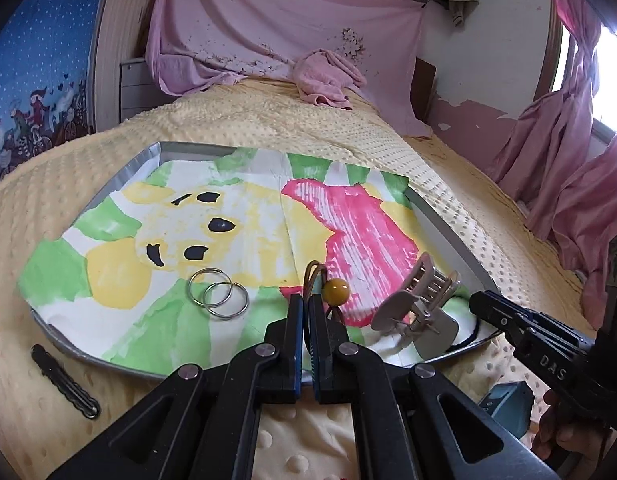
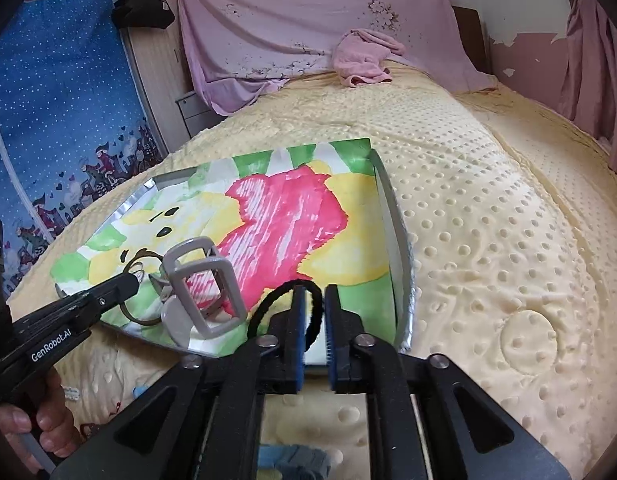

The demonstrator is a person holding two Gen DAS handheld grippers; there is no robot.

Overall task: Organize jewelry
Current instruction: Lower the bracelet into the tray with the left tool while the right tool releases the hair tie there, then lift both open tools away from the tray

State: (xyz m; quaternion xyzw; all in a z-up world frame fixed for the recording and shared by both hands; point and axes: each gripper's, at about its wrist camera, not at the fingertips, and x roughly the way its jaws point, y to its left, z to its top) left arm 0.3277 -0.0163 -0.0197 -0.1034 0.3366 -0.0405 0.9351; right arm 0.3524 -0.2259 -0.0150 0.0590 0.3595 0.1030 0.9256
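- Silver-rimmed tray (image 1: 448,224), lined with a painted sheet of yellow, pink and green, lies on a yellow dotted bed cover (image 1: 348,128); most of the jewellery and hair pieces already sit on it.
- On the tray: two thin metal hoops (image 1: 218,294) overlapping one another, a grey claw clip (image 1: 418,308) near the front right corner, and a black elastic loop (image 2: 284,300) at the front edge.
- Left tool (image 1: 307,312) is clenched on a thin brown band with an amber bead (image 1: 335,290), held low over the tray's front; it looks about to be set down.
- Right tool (image 2: 315,308) stands a little parted, with the black loop running between its pads; I cannot tell for sure that they are clear of it, but it looks released.
- Left to do, by my reading: a dark wavy hair clip (image 1: 64,380) lies on the bed cover, off the tray's left front corner.
- Everything is small and light; the hoops look slippery.
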